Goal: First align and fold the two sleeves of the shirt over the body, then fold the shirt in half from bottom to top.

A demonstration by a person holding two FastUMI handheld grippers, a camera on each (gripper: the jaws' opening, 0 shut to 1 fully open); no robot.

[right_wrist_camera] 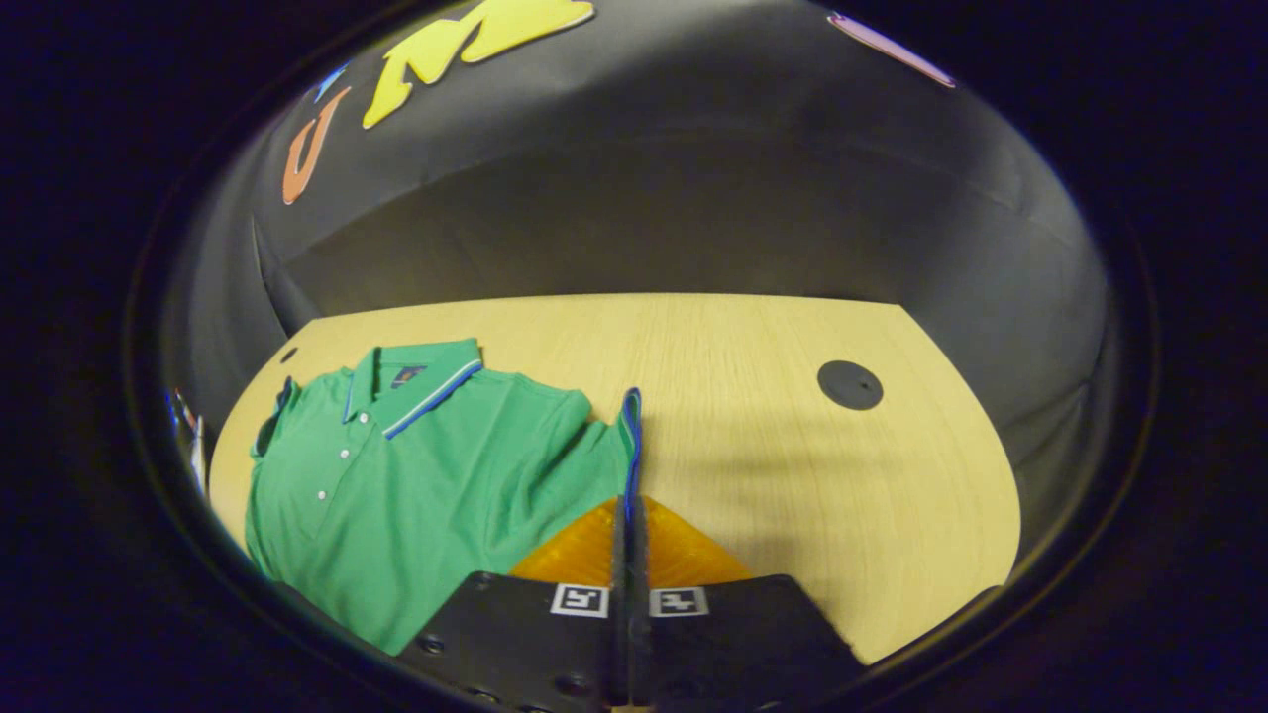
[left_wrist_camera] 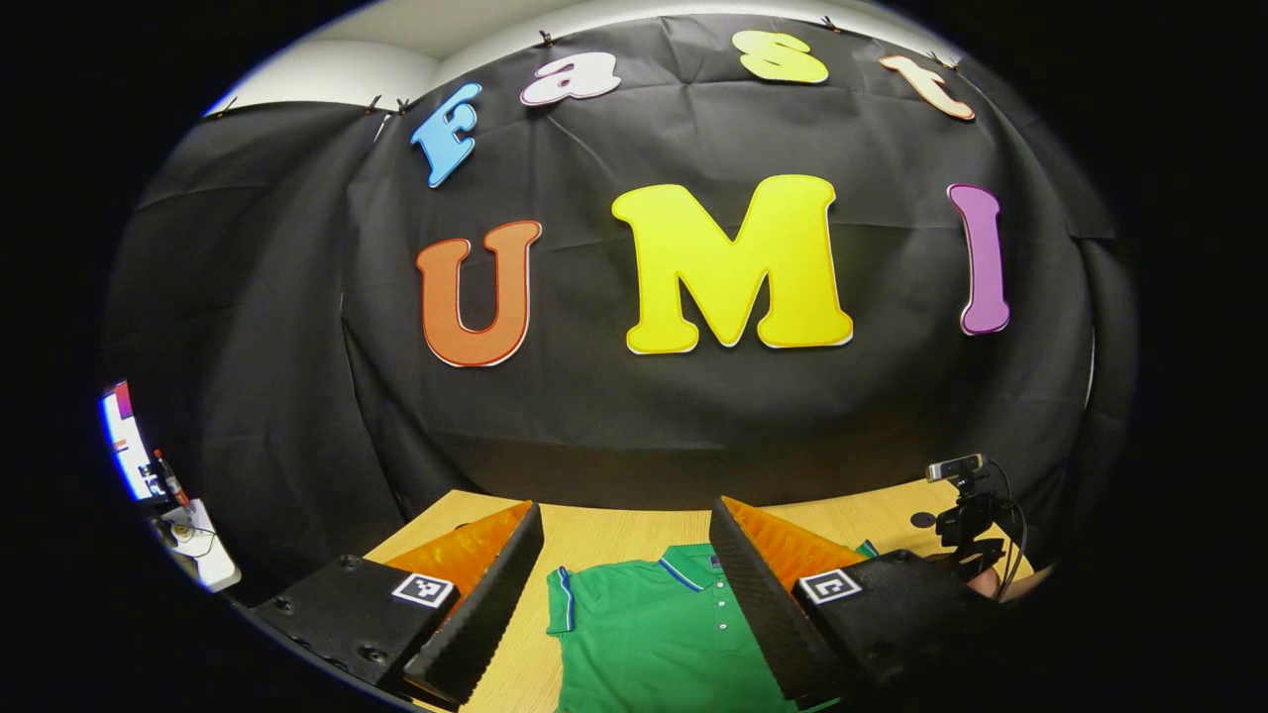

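Note:
A green polo shirt (right_wrist_camera: 396, 475) with blue-and-white trim lies face up on the wooden table (right_wrist_camera: 753, 347), collar toward the booth wall. My right gripper (right_wrist_camera: 629, 503) is shut on the shirt's sleeve (right_wrist_camera: 594, 451), and the blue-edged cuff (right_wrist_camera: 632, 421) stands up just past the fingertips. In the left gripper view, my left gripper (left_wrist_camera: 626, 510) hovers open above the shirt (left_wrist_camera: 654, 634), with the collar and button placket showing between its fingers. The lower part of the shirt is hidden in both views.
A small camera on a stand (left_wrist_camera: 959, 495) sits at the table's right edge, with a black round disc (left_wrist_camera: 923, 519) beside it. The same disc (right_wrist_camera: 850, 384) lies on bare wood to the right of the shirt. A bright screen (left_wrist_camera: 124, 436) stands off to the left.

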